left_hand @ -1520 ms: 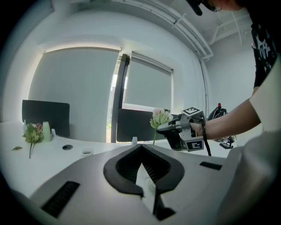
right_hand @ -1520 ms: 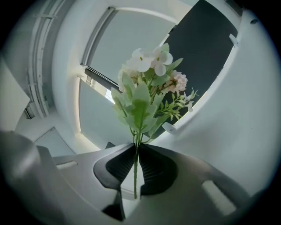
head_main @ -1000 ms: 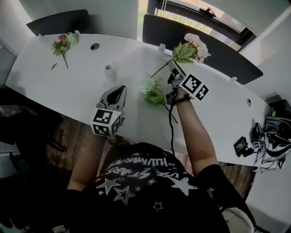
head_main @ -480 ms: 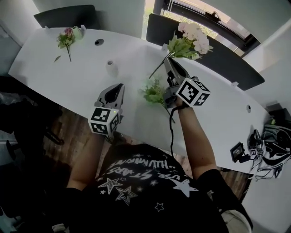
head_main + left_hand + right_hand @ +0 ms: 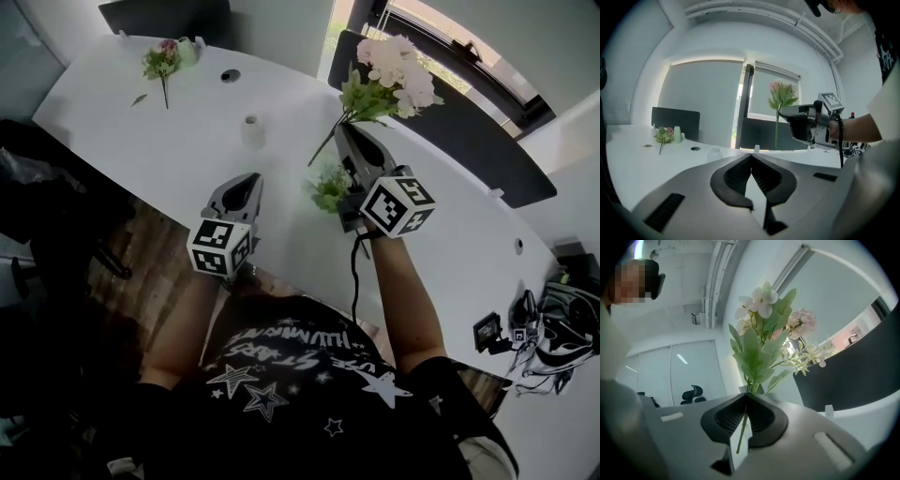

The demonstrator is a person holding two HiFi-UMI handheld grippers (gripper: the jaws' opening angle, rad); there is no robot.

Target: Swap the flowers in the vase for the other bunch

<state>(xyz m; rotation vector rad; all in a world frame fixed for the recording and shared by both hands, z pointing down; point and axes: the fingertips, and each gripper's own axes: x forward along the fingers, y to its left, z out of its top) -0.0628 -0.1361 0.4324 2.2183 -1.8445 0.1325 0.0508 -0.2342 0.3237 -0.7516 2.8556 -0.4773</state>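
The right tool [image 5: 343,131] has come up off the worktop [image 5: 141,150] and rolled over; the pink bunch [image 5: 394,70] it carries is higher than it was a moment ago, with its blooms up in the air; the jaws are pinched tight on the thin green stem, which runs down between them in the right gripper view.

This looks like the new bunch on its way to the vase [image 5: 249,126]; the vase is a small white one, standing on the worktop, and it looks empty; a green bunch [image 5: 328,187] lies flat on the worktop just beside the right tool, so the old flowers are probably out already; only the putting-in seems left.

The vase sits to the left of the right tool and lower down, well apart from it; the loose end of the stem pokes out under the jaws toward that side; the vase mouth looks narrow, so the stem end will need careful aiming.

The left tool [image 5: 251,178] hangs over the near edge of the worktop; its jaws are pressed together with nothing in them; the vase stands beyond it, a bit to the right.
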